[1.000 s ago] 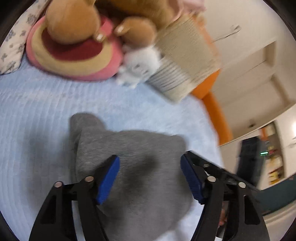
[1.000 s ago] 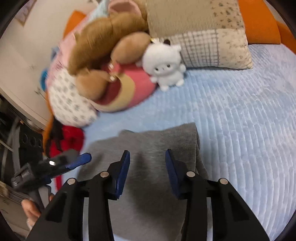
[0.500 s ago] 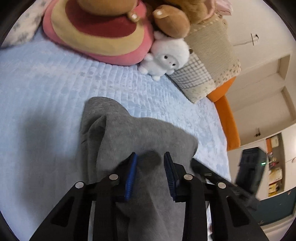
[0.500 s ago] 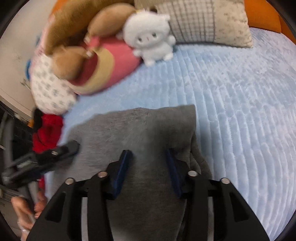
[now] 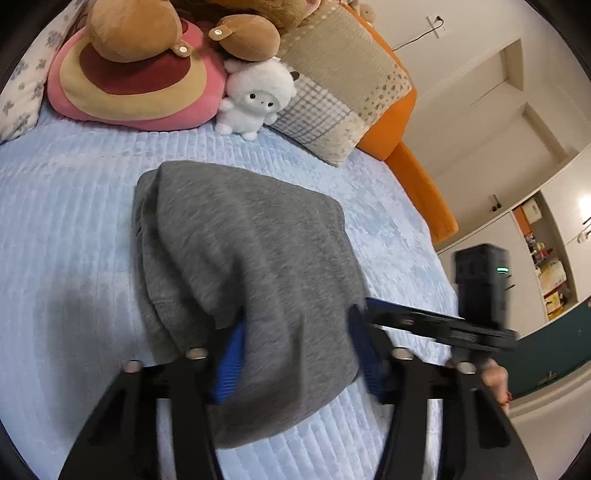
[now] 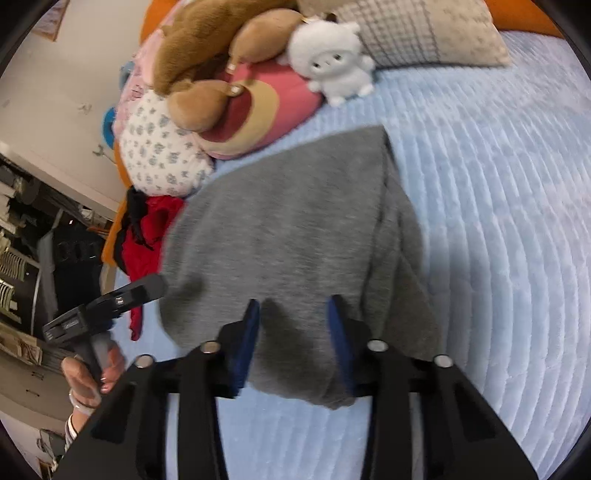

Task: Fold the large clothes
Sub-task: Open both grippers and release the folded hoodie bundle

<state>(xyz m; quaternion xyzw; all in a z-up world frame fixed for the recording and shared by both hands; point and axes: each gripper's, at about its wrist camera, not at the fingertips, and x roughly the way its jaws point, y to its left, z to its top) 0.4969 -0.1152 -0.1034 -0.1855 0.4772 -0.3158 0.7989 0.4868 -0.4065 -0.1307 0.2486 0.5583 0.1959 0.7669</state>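
A pale blue ribbed quilted bedspread [image 5: 66, 229] fills most of both views. On it lies the folded grey fleecy garment [image 5: 251, 251], bundled into a thick rounded stack in the middle of the bed, its near edge reaching back between both grippers. At the head of the bed, well apart from the garment, rests a beige patchwork cushion with a checked panel [image 5: 343, 85] against an orange padded bed edge [image 5: 417, 170]. Beside the cushion sits a round pink cushion with yellow and dark red rings [image 5: 122, 85], with a brown plush toy [image 5: 133, 29] piled on it. Just beside those stands a small white fluffy plush animal [image 5: 258, 96]. A white pillow with a small grey flower print [image 6: 159, 147] lies at the bed's side, with a red cloth [image 6: 147, 240] below it.

The left gripper [image 5: 299, 354] has its blue-padded fingers [image 5: 229, 365] standing apart on either side of the garment's near edge, and its jaws are opening; the grey cloth is between them but the pads are not pressing on it. The right gripper [image 6: 295, 339] straddles the garment's near edge, jaws closing with cloth between them, pads not yet squeezing it. A person's hand [image 6: 92, 373] grips the left tool's handle.
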